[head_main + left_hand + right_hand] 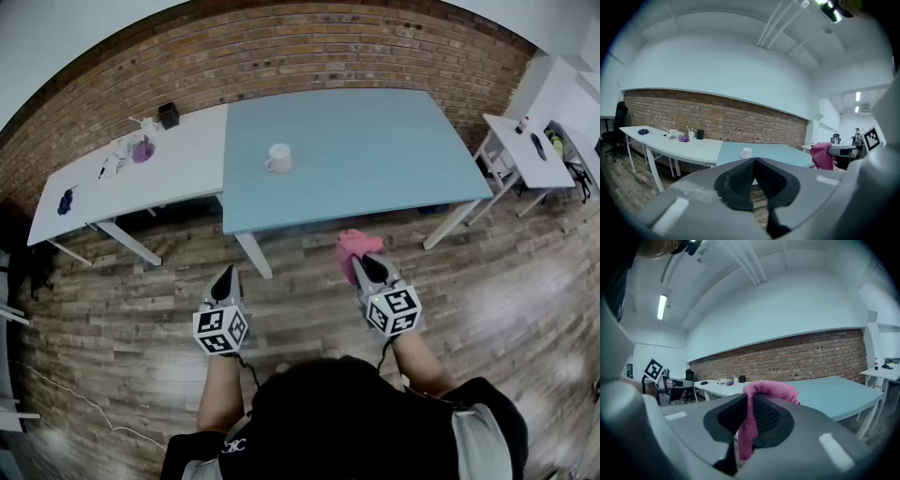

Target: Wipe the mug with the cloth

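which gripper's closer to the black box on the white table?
Left. The left gripper hangs short of the black box, slightly to its right; the right gripper, shut on the pink cloth, is much farther right.

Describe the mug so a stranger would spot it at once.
Find the light-blue table before the brick wall. The white mug stands on its left part. Nothing else is on that table; other small things lie on the white table.
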`<state>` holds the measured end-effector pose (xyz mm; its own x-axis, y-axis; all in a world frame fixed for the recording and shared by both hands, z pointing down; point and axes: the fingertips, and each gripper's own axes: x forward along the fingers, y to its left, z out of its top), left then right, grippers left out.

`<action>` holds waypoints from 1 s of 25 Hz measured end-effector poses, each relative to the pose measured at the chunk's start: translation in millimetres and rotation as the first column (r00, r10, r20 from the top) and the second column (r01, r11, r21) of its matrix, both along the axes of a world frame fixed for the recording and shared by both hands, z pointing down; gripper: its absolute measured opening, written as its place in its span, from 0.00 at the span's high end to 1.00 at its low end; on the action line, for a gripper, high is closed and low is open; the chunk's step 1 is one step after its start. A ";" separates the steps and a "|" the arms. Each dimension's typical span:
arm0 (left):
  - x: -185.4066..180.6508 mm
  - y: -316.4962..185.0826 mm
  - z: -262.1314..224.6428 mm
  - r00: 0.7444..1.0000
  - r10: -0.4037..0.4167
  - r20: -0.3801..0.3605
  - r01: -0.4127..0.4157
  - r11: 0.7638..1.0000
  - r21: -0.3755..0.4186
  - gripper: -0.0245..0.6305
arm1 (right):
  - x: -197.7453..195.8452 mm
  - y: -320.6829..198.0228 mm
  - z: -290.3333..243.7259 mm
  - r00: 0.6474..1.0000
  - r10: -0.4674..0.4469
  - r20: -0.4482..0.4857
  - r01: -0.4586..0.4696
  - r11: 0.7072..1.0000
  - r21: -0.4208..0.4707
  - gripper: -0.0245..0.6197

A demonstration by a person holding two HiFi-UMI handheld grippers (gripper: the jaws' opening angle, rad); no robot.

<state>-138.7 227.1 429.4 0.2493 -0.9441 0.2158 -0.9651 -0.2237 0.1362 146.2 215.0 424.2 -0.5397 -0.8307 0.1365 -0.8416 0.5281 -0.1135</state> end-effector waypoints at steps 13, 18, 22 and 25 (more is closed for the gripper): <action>18.2 -8.1 -2.5 1.000 0.000 0.023 0.000 1.000 -0.008 0.95 | 10.5 -9.3 -3.3 0.999 -0.003 0.051 0.003 1.000 0.012 0.89; 25.5 -10.6 1.8 1.000 -0.011 0.023 0.011 1.000 -0.015 0.95 | 16.0 -10.3 2.3 0.999 -0.017 0.041 0.017 1.000 0.009 0.89; 33.1 -10.8 5.4 0.999 -0.018 0.038 0.019 0.999 -0.028 0.95 | 22.3 -13.4 2.0 0.999 -0.028 0.039 0.028 1.000 0.005 0.89; 40.5 -12.8 6.0 0.999 -0.025 0.047 0.027 0.999 -0.025 0.95 | 28.5 -15.5 5.1 0.998 -0.041 0.044 0.041 0.999 0.003 0.89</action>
